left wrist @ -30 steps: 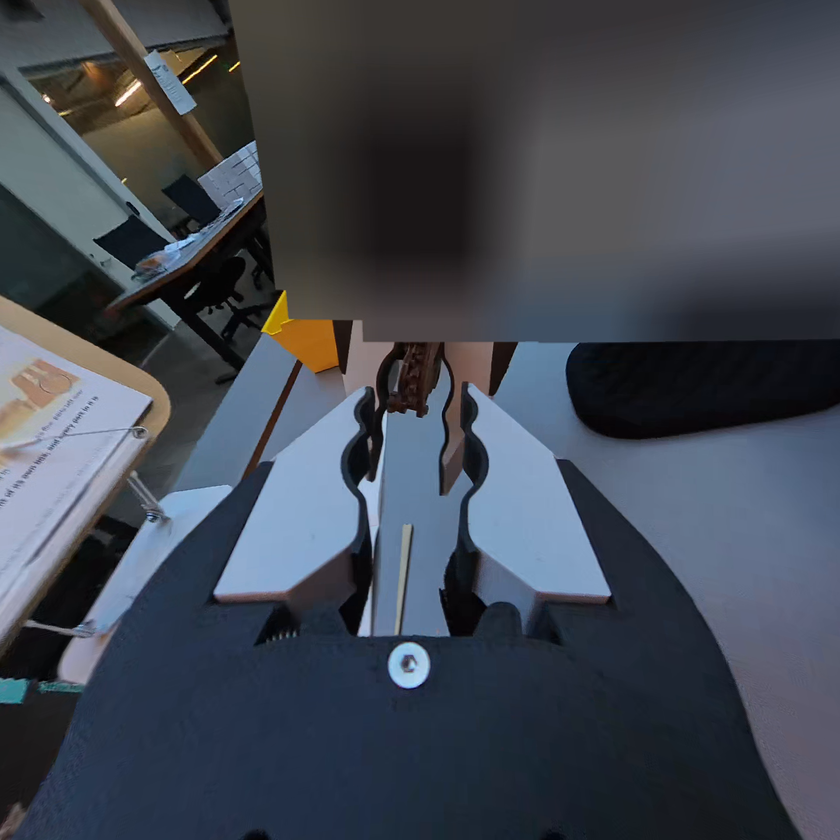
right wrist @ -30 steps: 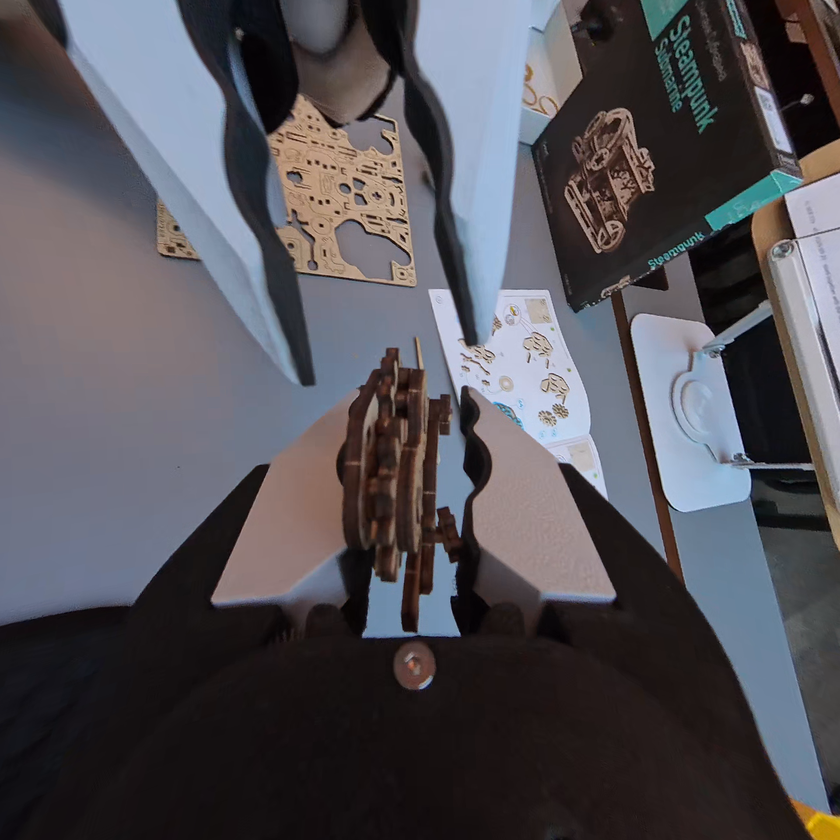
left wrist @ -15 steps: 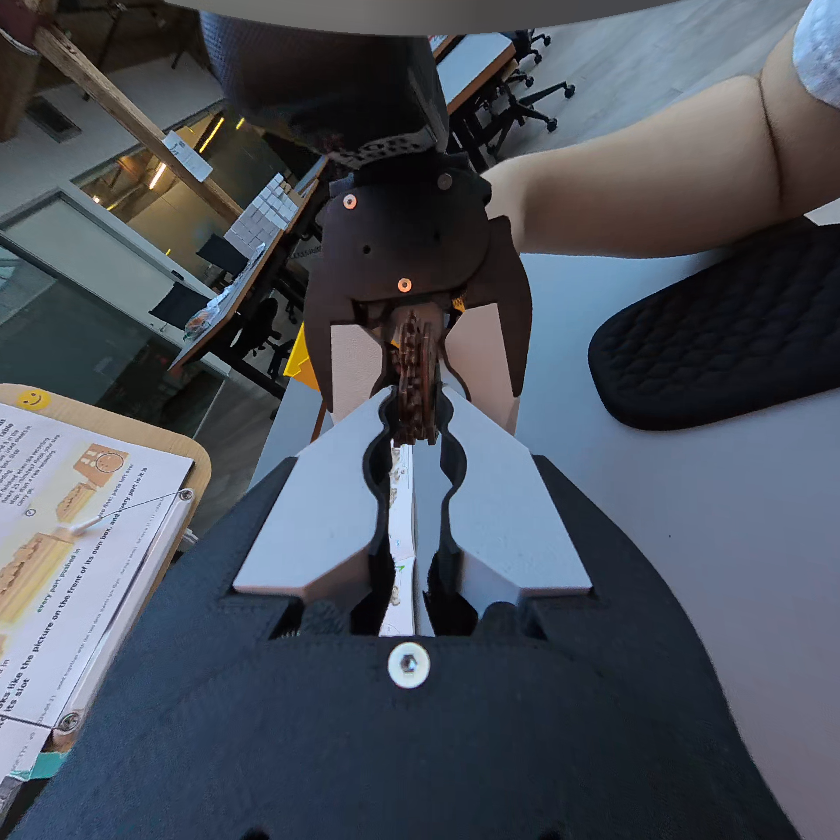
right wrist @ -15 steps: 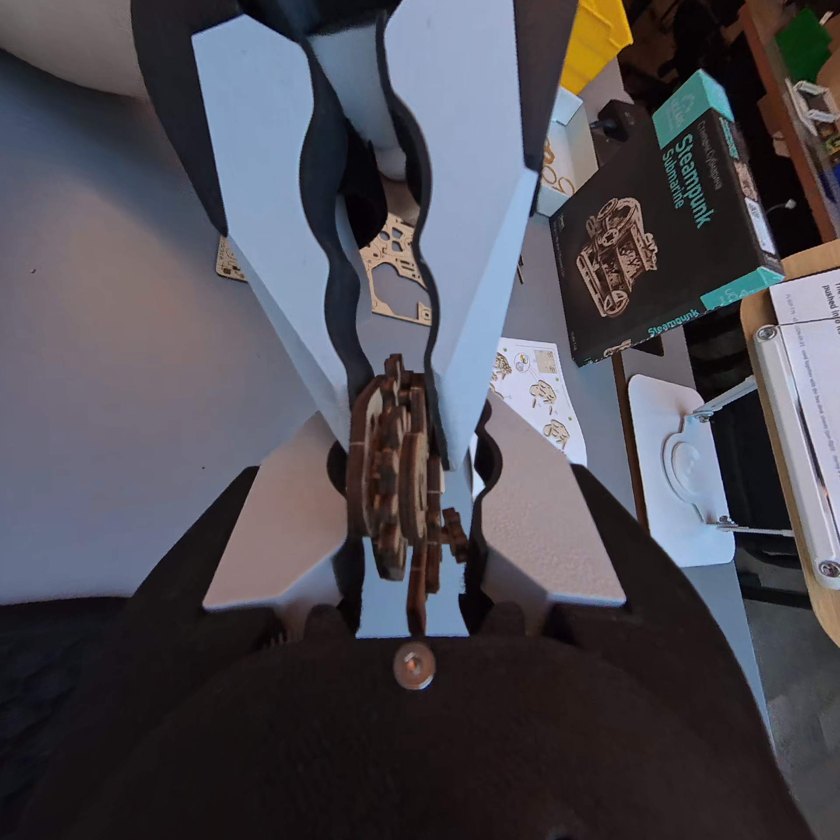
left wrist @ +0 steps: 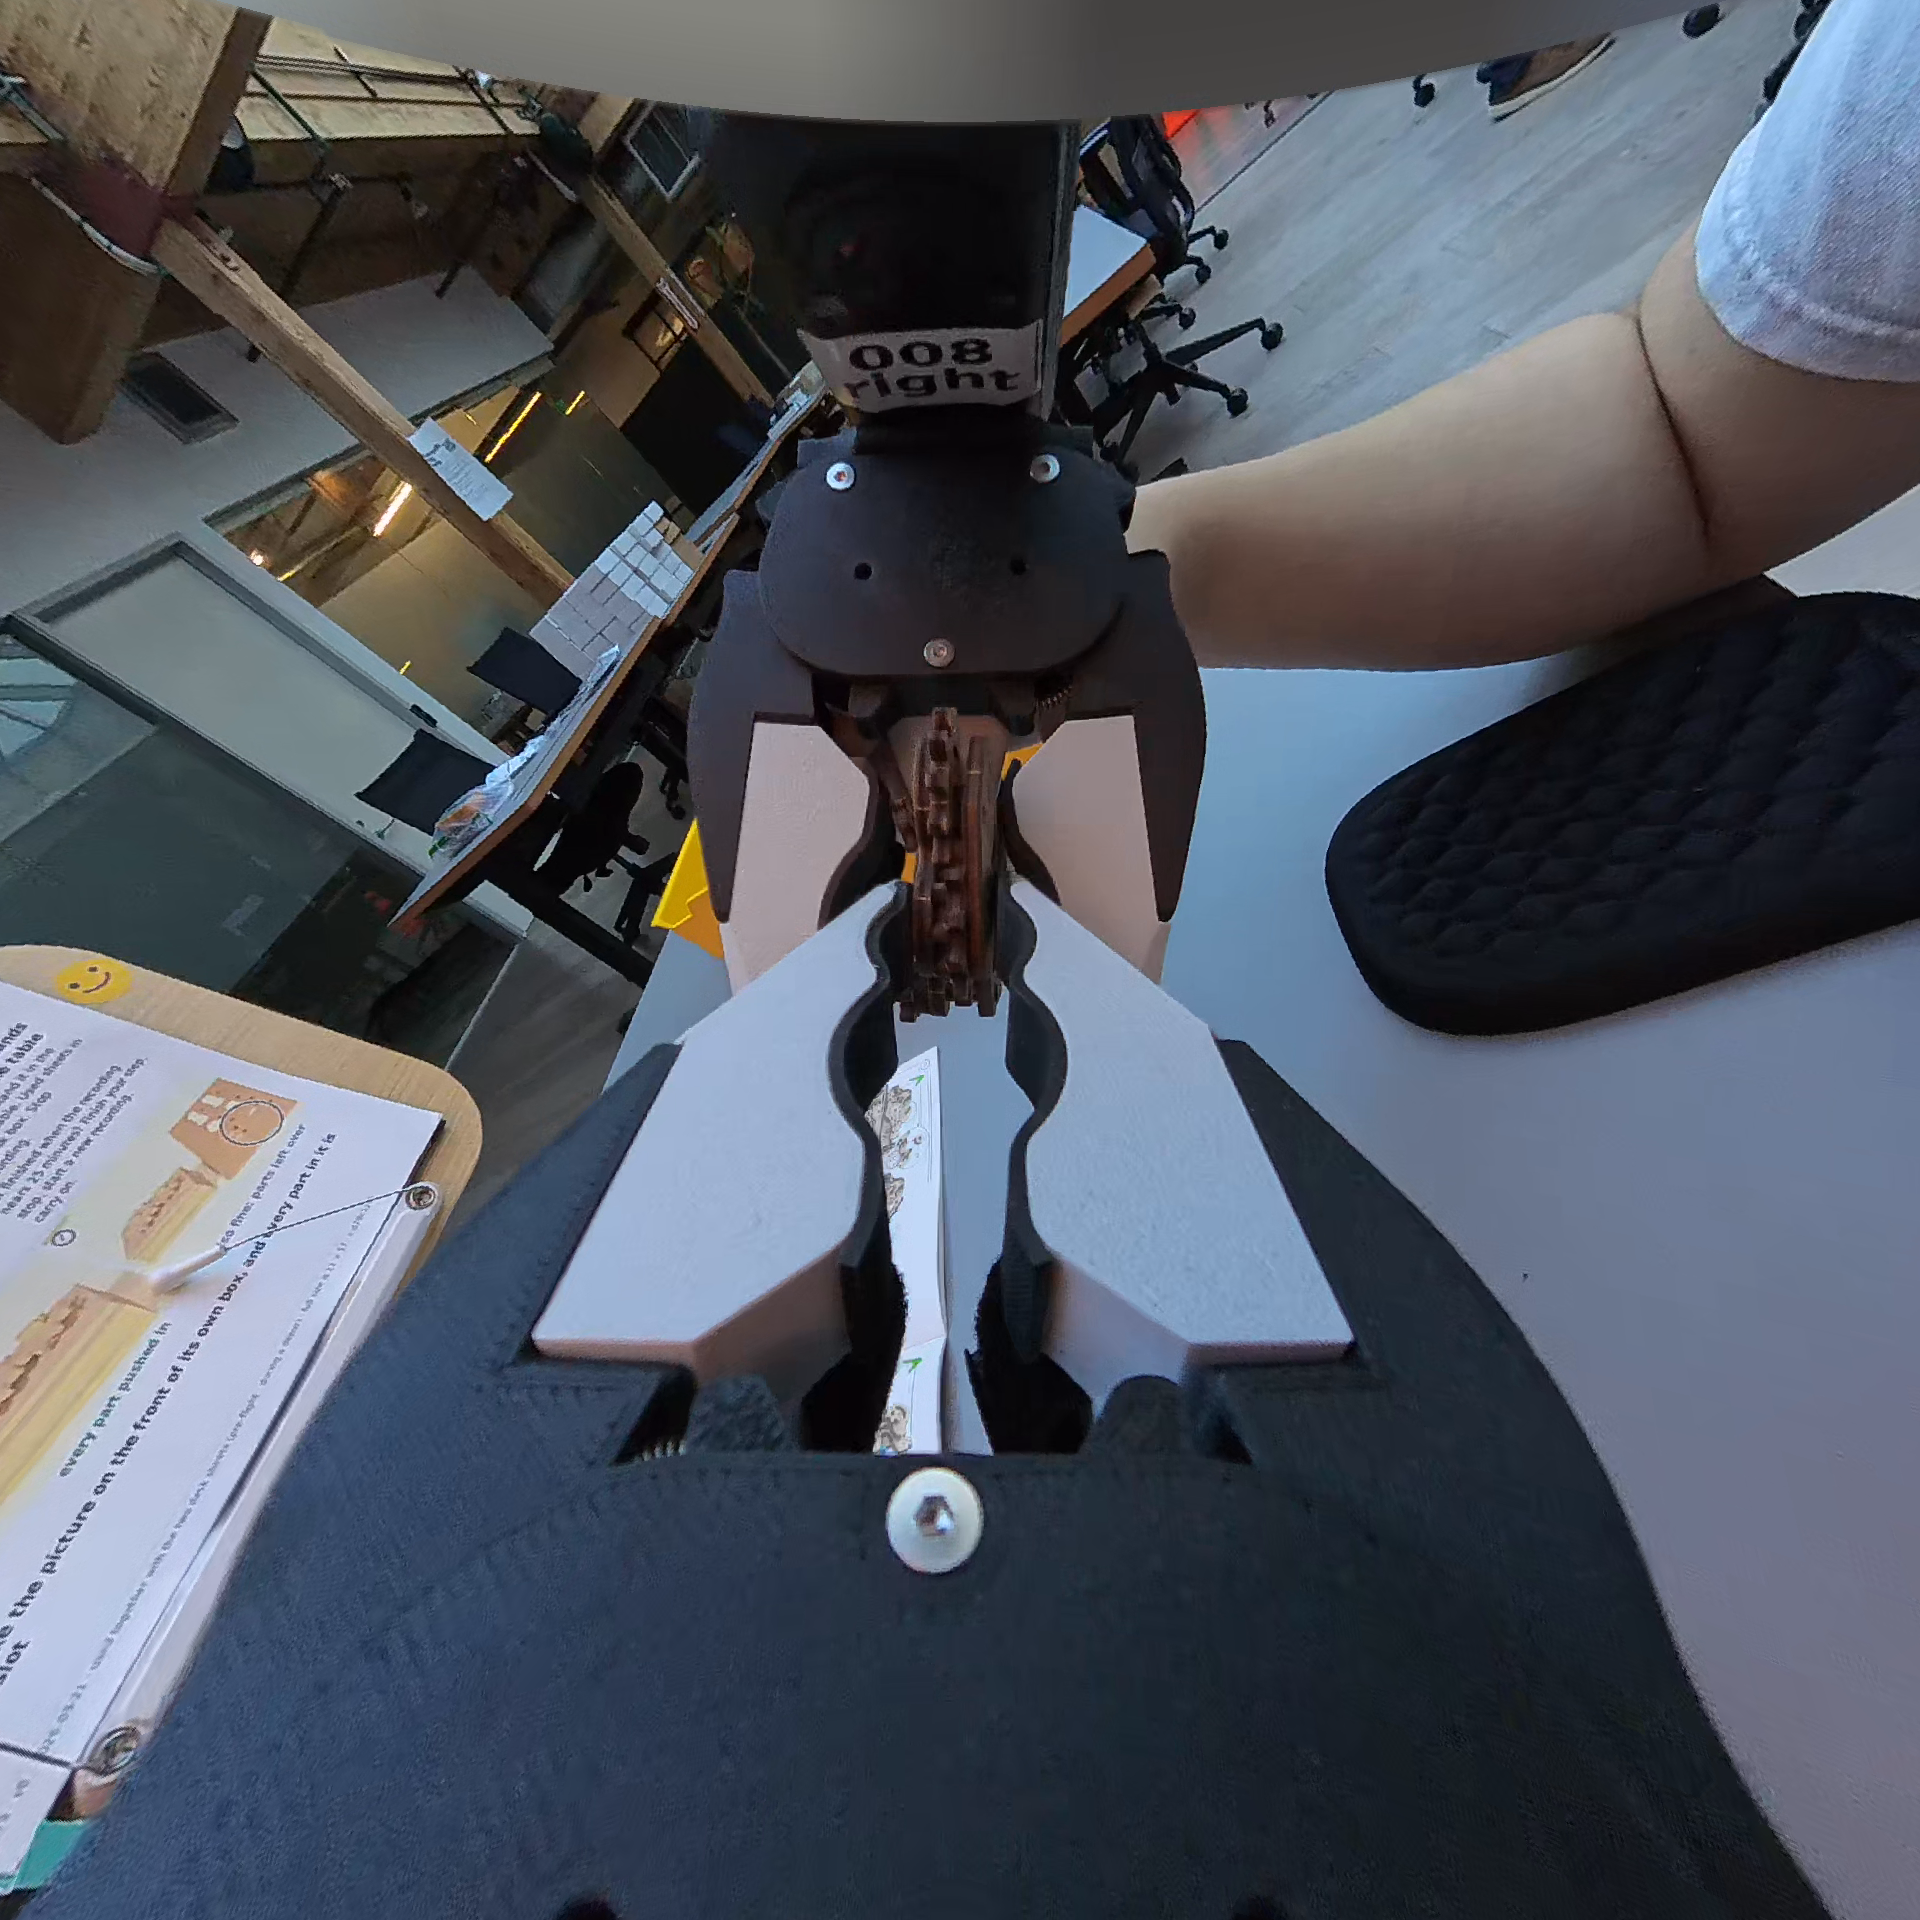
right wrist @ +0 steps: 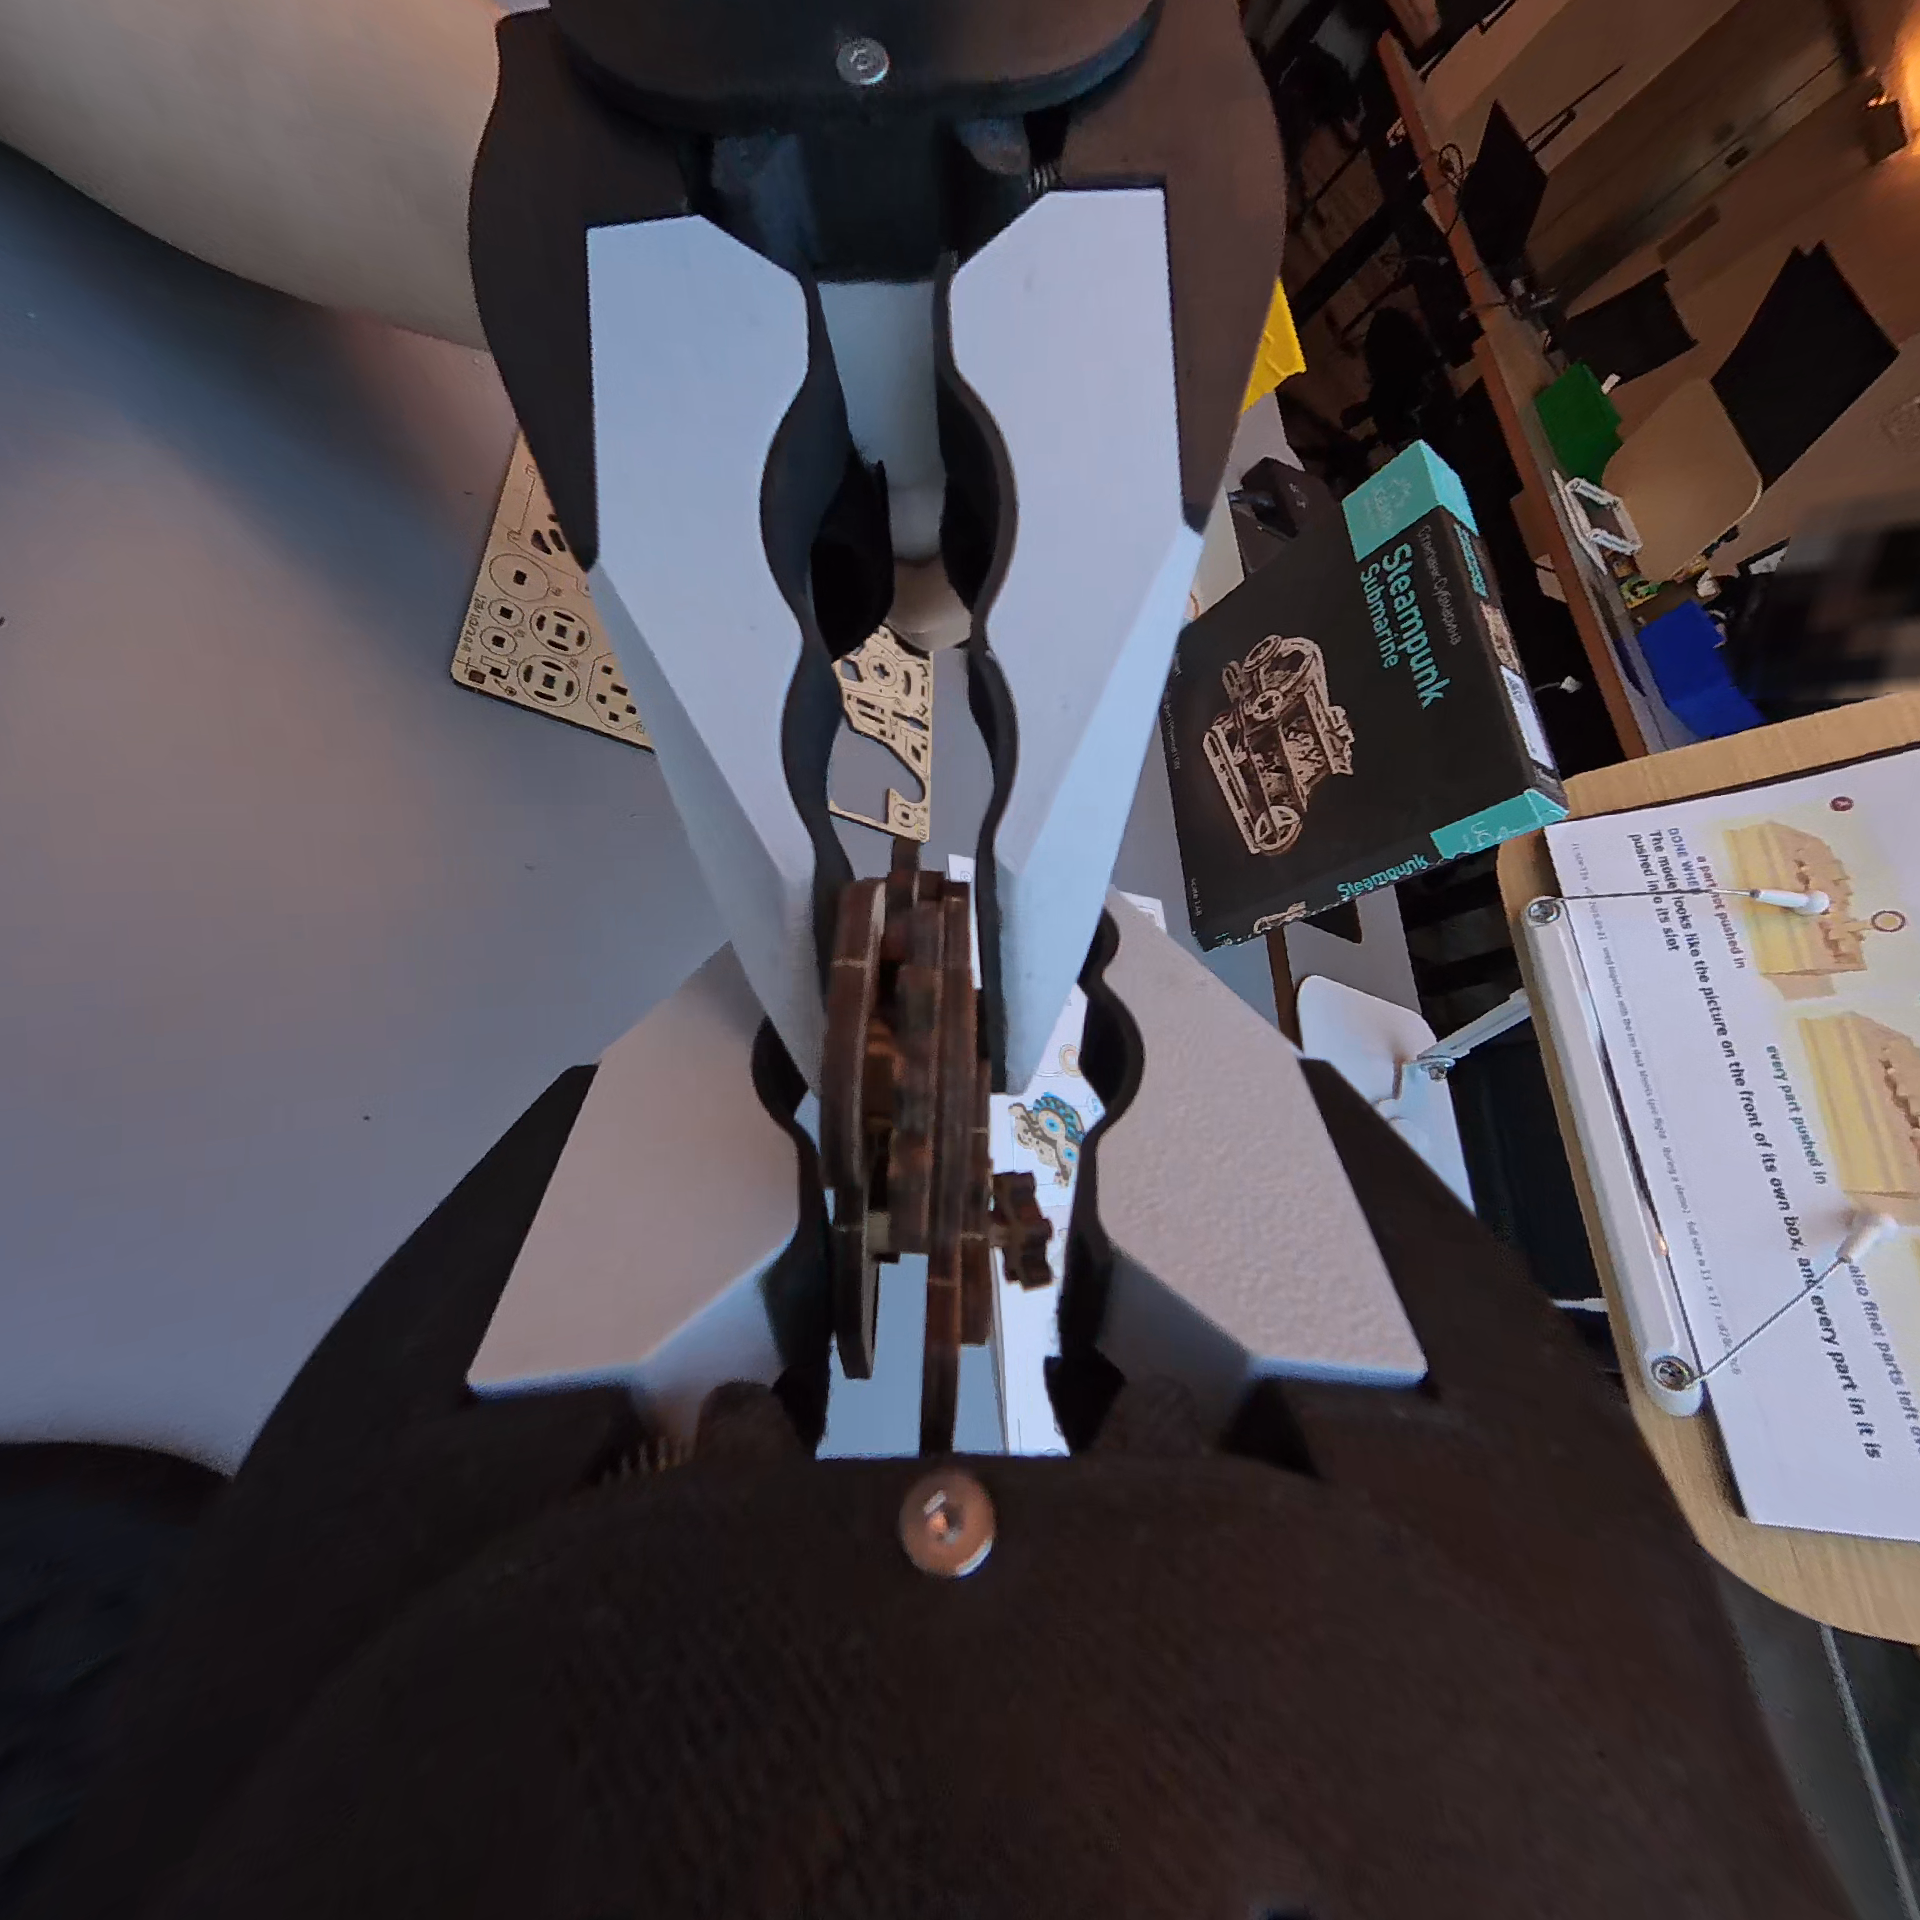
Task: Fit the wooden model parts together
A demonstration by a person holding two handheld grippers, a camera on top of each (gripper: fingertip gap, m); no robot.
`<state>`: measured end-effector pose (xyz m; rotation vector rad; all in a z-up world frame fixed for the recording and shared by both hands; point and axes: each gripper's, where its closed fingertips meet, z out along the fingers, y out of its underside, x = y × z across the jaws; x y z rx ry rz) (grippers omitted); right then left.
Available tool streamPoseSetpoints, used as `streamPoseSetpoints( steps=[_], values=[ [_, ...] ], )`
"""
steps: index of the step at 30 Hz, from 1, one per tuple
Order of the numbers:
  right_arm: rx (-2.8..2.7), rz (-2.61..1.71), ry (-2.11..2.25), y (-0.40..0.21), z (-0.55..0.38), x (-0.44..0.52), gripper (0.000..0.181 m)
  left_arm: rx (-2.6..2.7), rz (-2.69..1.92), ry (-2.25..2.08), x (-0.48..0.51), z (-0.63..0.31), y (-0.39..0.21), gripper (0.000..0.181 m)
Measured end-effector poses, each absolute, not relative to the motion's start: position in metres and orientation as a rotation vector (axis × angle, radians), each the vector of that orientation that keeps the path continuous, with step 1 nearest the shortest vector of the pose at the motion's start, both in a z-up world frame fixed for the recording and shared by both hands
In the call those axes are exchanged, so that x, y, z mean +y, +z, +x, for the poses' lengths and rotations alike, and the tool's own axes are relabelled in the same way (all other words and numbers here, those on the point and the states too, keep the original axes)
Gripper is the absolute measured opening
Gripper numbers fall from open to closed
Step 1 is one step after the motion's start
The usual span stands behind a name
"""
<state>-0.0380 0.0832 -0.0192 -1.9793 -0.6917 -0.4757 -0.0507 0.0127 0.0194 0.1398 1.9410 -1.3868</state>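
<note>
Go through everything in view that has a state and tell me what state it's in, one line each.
wooden gear assembly: partly built, held in the air, both grippers on it
right gripper: shut on the assembly
left gripper: fingertips closed on the assembly's far end
parts sheet: flat on the table, many pieces already punched out
kit box: closed
instruction leaflet: lying open on the table

The right gripper [right wrist: 940, 1049] is clamped on a dark wooden gear assembly [right wrist: 909, 1112], held edge-on. The left gripper [right wrist: 904, 914] reaches in from above, its fingertips at either side of the assembly's upper end. On the grey tabletop [right wrist: 260, 831] lie a pale cut-out parts sheet [right wrist: 540, 644], a black model box [right wrist: 1361, 717] and an instruction leaflet [right wrist: 1049, 1138].
</note>
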Motion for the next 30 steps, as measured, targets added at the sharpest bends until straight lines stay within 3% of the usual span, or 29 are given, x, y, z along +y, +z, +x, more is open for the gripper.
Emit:
streamPoseSetpoints(
  steps=[30],
  values=[
    [-0.693, -1.894, -0.593, -0.0122, -0.0375, 0.0892, 0.036, 1.886, 0.221, -1.286, 0.0135, -0.055, 0.0199, 0.012]
  ],
)
